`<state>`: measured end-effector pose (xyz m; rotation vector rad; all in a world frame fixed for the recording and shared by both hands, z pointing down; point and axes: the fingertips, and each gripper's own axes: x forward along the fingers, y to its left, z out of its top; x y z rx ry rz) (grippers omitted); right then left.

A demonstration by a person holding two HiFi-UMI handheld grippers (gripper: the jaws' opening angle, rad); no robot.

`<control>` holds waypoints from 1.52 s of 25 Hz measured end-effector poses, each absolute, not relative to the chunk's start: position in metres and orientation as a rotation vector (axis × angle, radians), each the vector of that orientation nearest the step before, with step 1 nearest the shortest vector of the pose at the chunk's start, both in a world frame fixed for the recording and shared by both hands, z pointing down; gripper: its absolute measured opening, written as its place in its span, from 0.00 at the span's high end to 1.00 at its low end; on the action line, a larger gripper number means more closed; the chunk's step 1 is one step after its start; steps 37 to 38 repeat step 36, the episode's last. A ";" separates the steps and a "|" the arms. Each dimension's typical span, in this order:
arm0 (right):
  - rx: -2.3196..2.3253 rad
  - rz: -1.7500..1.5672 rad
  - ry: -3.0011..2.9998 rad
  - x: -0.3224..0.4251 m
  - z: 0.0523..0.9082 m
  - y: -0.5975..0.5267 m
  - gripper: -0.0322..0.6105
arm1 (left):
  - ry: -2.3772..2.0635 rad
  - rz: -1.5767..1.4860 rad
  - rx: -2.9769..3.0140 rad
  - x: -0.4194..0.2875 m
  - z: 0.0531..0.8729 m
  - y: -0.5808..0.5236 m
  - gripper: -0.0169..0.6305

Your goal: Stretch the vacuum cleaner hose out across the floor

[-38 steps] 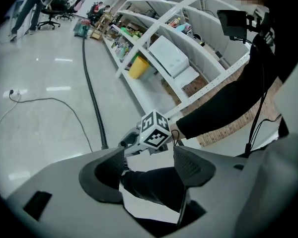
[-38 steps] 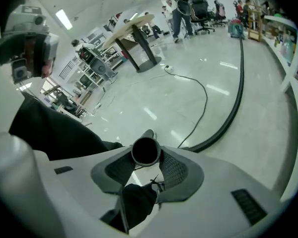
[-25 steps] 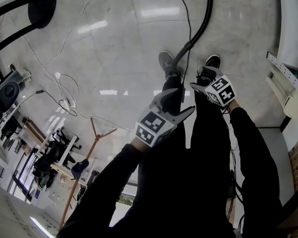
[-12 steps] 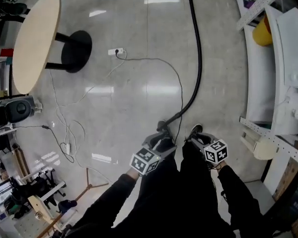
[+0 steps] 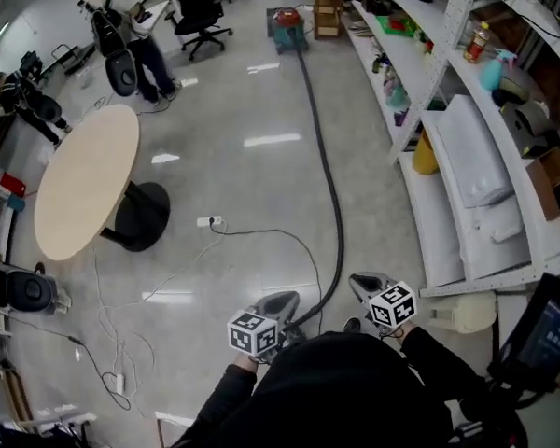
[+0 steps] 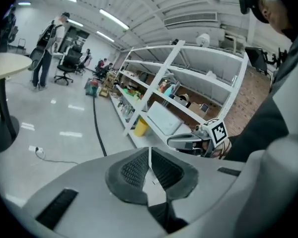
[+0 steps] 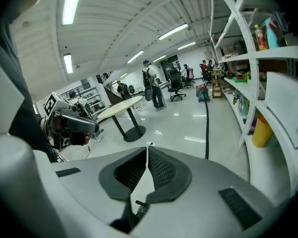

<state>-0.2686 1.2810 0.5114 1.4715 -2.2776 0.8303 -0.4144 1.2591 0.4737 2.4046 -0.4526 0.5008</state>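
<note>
Left hand-held gripper (image 6: 149, 152): only its own view shows jaws closed, empty.

Open floor (image 5: 252, 110) runs ahead between the round surface (image 5: 84, 180) at left and the shelving (image 5: 429, 213) at right; the hose (image 5: 335, 189) and loose cables (image 5: 261, 231) cross it.

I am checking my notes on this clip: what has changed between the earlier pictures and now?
Both the left gripper and the right gripper rose away from the near end of the hose; their jaws, open before, have just been closing and are shut on nothing. The hose stayed flat on the floor, held by neither.
</note>
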 end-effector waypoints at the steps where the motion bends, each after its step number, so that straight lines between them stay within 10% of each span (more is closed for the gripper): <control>1: 1.469 0.803 -2.284 -0.279 0.504 1.276 0.91 | -0.456 0.499 2.435 -0.421 0.469 1.257 0.92; 38: 0.792 0.919 -2.408 -0.326 0.547 1.539 0.92 | -0.938 0.585 2.135 -0.415 0.490 1.518 0.92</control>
